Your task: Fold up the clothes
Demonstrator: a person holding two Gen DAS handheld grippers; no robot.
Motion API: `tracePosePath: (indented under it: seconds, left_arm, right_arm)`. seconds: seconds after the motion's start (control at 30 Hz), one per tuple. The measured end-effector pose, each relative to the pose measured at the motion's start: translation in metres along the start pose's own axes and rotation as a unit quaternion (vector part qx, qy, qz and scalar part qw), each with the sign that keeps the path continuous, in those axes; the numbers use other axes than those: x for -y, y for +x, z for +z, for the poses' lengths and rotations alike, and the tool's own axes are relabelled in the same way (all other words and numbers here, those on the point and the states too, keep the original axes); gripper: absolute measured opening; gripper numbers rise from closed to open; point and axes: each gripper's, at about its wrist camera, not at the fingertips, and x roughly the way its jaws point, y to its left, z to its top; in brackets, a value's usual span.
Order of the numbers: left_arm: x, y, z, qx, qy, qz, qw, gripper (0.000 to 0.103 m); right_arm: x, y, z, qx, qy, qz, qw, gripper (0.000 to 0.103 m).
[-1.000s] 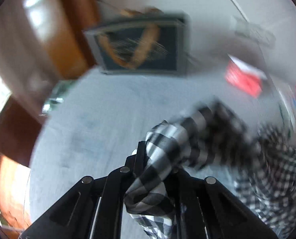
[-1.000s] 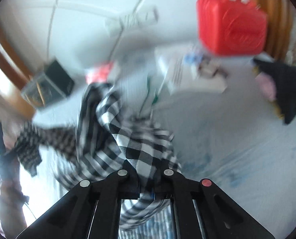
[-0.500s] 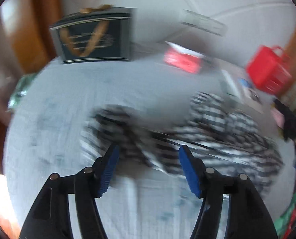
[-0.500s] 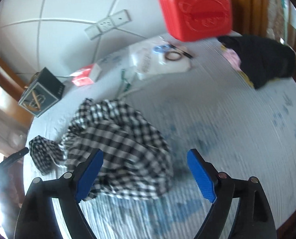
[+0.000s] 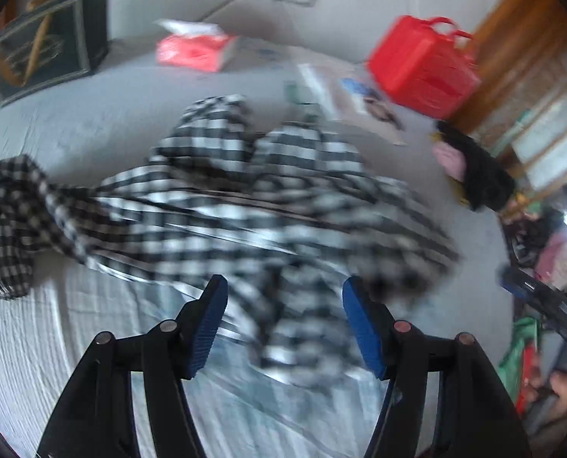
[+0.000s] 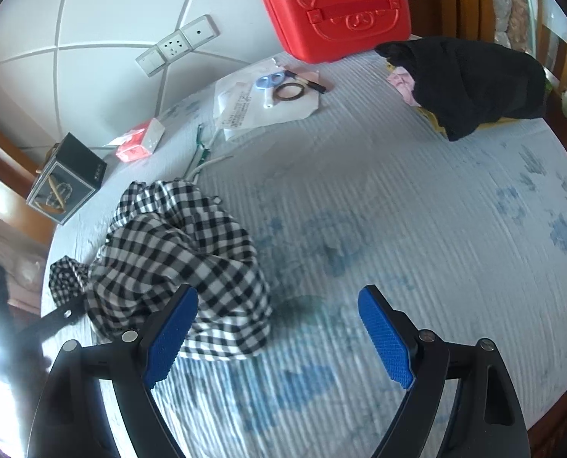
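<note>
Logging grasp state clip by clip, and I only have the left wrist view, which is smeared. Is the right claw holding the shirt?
Observer: No. The right claw is open, with only bare bed between its fingers. The shirt lies off to the left, partly behind its left finger.
Operator: Is the shirt flat at all?
Observer: No. It is a crumpled heap, with one strip trailing off to the left.
Operator: Anything close by that could snag?
Observer: A thin white cord lies on the bed just past the heap's far edge.
</note>
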Motion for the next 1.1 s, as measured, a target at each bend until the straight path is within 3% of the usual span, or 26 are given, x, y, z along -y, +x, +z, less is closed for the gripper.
tracePosePath:
  seconds: [0.07,0.1,0.17,0.2,0.23,0.27,0.3,0.4,0.47,0.53,0.63,0.87,0.97,1.1]
  left_arm:
    - [0.016,0.000,-0.010,0.001,0.023,0.011,0.9997,0.069]
    - [0.023,0.006,-0.014,-0.002,0.037,0.022,0.9991,0.079]
    - [0.033,0.026,-0.020,-0.015,0.061,0.046,0.9970,0.079]
    - [0.033,0.038,-0.022,-0.028,0.068,0.065,0.9952,0.056]
    - [0.032,0.050,-0.024,-0.042,0.071,0.087,0.9928,0.005]
    - [0.025,0.057,-0.024,-0.058,0.064,0.114,0.9897,0.003]
    - [0.013,0.054,-0.025,-0.060,0.046,0.133,0.9881,0.003]
    - [-0.036,0.012,-0.024,-0.018,-0.009,0.174,0.9845,0.003]
    - [-0.077,-0.026,-0.026,0.018,-0.040,0.226,0.9732,0.003]
    - [-0.126,-0.068,-0.027,0.050,-0.079,0.277,0.9563,0.003]
    - [-0.185,-0.106,-0.030,0.066,-0.122,0.322,0.9365,0.003]
    - [-0.288,-0.131,-0.045,0.047,-0.199,0.308,0.9292,0.004]
    - [-0.310,-0.122,-0.049,0.022,-0.209,0.289,0.9342,0.007]
    - [-0.320,-0.108,-0.057,0.004,-0.206,0.266,0.9417,0.028]
  right_arm:
    - [0.005,0.001,-0.002,-0.004,-0.003,0.007,1.000,0.087]
    - [0.007,0.002,-0.004,-0.007,-0.006,0.011,1.000,0.087]
    - [0.008,0.006,-0.007,-0.012,-0.011,0.017,1.000,0.089]
    - [0.008,0.009,-0.009,-0.016,-0.013,0.019,1.000,0.090]
    - [0.007,0.011,-0.011,-0.020,-0.015,0.020,0.999,0.092]
    - [0.007,0.014,-0.013,-0.024,-0.017,0.021,0.999,0.092]
    - [0.005,0.015,-0.015,-0.028,-0.021,0.022,0.999,0.092]
    - [-0.001,0.016,-0.019,-0.036,-0.031,0.029,0.998,0.092]
    - [-0.006,0.017,-0.018,-0.037,-0.033,0.035,0.998,0.091]
    - [-0.016,0.021,-0.014,-0.038,-0.036,0.044,0.998,0.091]
    - [-0.039,0.033,-0.005,-0.044,-0.045,0.062,0.996,0.091]
    - [-0.133,0.101,0.018,-0.086,-0.079,0.111,0.987,0.092]
    - [-0.180,0.140,0.015,-0.110,-0.091,0.118,0.983,0.098]
    - [-0.219,0.186,0.010,-0.133,-0.091,0.111,0.981,0.103]
